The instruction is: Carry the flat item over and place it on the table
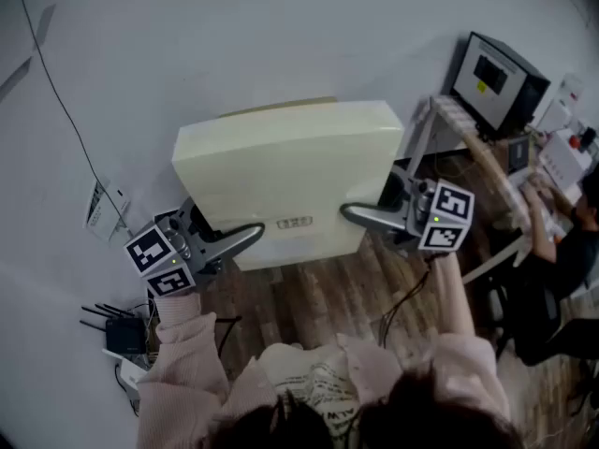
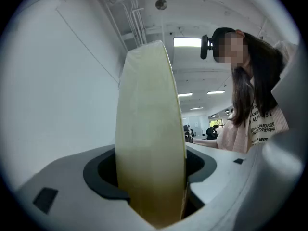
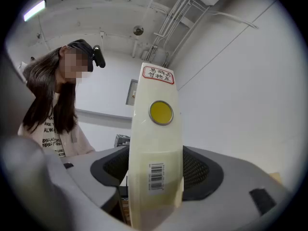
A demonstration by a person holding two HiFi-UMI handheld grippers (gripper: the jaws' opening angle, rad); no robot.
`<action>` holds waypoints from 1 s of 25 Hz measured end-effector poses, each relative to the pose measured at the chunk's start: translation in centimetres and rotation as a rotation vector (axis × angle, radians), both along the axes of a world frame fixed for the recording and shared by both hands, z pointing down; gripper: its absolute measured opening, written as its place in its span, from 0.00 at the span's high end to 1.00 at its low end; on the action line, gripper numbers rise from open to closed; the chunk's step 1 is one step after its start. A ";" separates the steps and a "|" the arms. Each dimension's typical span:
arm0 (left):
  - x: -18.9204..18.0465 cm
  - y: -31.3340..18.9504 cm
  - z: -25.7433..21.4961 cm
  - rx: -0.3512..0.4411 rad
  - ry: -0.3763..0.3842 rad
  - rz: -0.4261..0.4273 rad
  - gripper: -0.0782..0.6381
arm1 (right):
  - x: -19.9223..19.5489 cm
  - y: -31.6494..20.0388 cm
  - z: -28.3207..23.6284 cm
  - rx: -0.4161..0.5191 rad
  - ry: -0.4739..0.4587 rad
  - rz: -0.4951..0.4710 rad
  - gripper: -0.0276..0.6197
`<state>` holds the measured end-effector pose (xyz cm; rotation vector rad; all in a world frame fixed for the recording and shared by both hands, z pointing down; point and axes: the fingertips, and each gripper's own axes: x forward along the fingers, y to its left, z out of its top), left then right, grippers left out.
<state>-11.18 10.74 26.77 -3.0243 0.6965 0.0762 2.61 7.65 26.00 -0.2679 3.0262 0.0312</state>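
A flat cream box (image 1: 285,171) hangs in the air in front of me, above the floor and held at its near edge from both sides. My left gripper (image 1: 245,238) is shut on its left near corner. In the left gripper view the box's edge (image 2: 149,143) stands upright, wedged between the two dark pads (image 2: 103,177). My right gripper (image 1: 360,215) is shut on the right near corner. There the box's narrow side (image 3: 156,153), with a yellow round sticker and a barcode, fills the gap between the jaws.
Wooden floor (image 1: 318,293) lies below the box and a white wall (image 1: 234,36) behind it. A black router (image 1: 120,330) with antennas and some papers (image 1: 103,209) lie at the left. At the right stand a desk with a monitor (image 1: 496,78) and a seated person (image 1: 562,251).
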 end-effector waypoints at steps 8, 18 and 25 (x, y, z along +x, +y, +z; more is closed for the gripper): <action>0.0 0.0 0.1 -0.003 0.005 -0.004 0.42 | 0.1 -0.1 0.1 -0.002 0.009 0.001 0.48; 0.6 0.4 0.5 0.001 0.005 -0.005 0.42 | 0.6 0.4 0.3 0.014 0.011 -0.012 0.47; 2.3 0.4 0.4 0.007 -0.022 -0.017 0.42 | 2.3 0.1 0.5 0.023 -0.003 -0.033 0.47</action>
